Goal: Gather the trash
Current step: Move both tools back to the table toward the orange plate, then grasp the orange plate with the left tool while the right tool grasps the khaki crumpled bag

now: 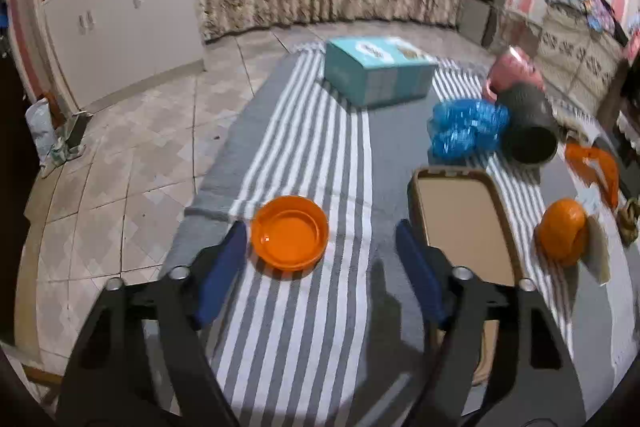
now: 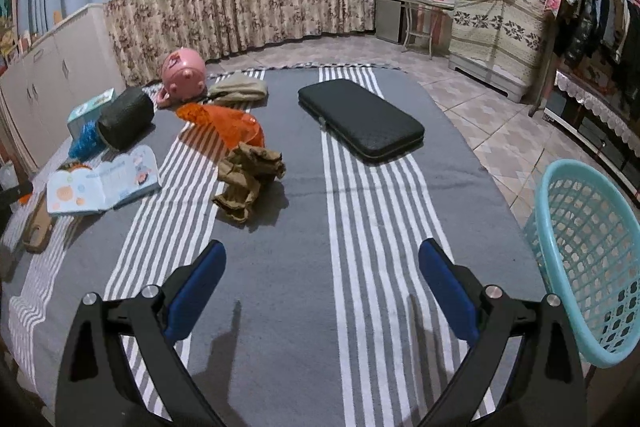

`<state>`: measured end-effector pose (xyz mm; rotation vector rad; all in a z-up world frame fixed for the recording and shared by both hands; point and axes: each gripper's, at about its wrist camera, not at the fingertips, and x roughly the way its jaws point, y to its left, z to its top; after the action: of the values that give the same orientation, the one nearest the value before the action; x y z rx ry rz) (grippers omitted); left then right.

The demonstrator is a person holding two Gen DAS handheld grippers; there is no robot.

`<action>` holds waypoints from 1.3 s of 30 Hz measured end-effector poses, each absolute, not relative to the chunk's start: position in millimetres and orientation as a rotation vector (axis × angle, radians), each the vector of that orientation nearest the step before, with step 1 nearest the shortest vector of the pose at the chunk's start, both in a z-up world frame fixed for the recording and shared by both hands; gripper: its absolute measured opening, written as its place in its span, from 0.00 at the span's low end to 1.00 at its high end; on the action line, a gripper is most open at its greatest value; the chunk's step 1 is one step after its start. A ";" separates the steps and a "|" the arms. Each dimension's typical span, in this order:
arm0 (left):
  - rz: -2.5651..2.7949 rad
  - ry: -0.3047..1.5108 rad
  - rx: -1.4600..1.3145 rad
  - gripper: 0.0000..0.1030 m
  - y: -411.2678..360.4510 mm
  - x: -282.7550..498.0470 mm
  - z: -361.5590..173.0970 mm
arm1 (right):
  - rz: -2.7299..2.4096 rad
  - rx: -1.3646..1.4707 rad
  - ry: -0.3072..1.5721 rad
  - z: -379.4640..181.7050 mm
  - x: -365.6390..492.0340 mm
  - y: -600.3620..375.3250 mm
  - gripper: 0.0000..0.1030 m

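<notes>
In the left wrist view my left gripper (image 1: 320, 231) is open just above the striped blanket. A shallow orange bowl (image 1: 290, 233) lies between its blue pads, close to the left one, and neither pad touches it. A crumpled blue plastic bag (image 1: 466, 129) lies further back on the right. In the right wrist view my right gripper (image 2: 323, 247) is open over bare blanket with nothing between its fingers. Ahead of it to the left sit a crumpled brown paper wad (image 2: 250, 179) and an orange plastic bag (image 2: 228, 125). A teal mesh basket (image 2: 588, 259) stands at the right edge.
On the blanket (image 1: 304, 327) are a teal box (image 1: 376, 71), a dark cylinder on its side (image 1: 528, 131), a pink toy (image 2: 184, 71), a brown tray (image 1: 464, 227), an orange fruit (image 1: 562, 231), an open picture book (image 2: 104, 181) and a flat black case (image 2: 360, 119). Tiled floor surrounds it.
</notes>
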<state>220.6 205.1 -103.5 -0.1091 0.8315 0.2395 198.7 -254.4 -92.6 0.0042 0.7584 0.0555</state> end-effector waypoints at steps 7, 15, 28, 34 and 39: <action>0.234 0.871 -0.112 0.59 210.0 229.3 -110.6 | 0.057 -0.007 0.772 -96.9 200.0 -250.9 0.92; 0.253 0.887 -0.086 0.47 212.8 244.9 -112.4 | 0.064 -0.007 0.773 -98.9 200.6 -251.0 0.92; 0.254 0.875 -0.051 0.38 213.9 242.3 -109.6 | 0.085 -0.009 0.761 -95.1 223.6 -241.2 0.92; 0.244 0.855 -0.025 0.38 210.0 236.8 -101.6 | 0.113 -0.080 0.772 -97.6 250.4 -219.6 0.92; 0.252 0.836 0.017 0.38 196.7 228.2 -95.9 | 0.137 -0.083 0.811 -102.3 273.1 -211.7 0.77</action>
<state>228.2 196.7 -95.9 0.0166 0.8362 0.2522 273.1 -211.7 -102.3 -0.0827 0.8112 0.1369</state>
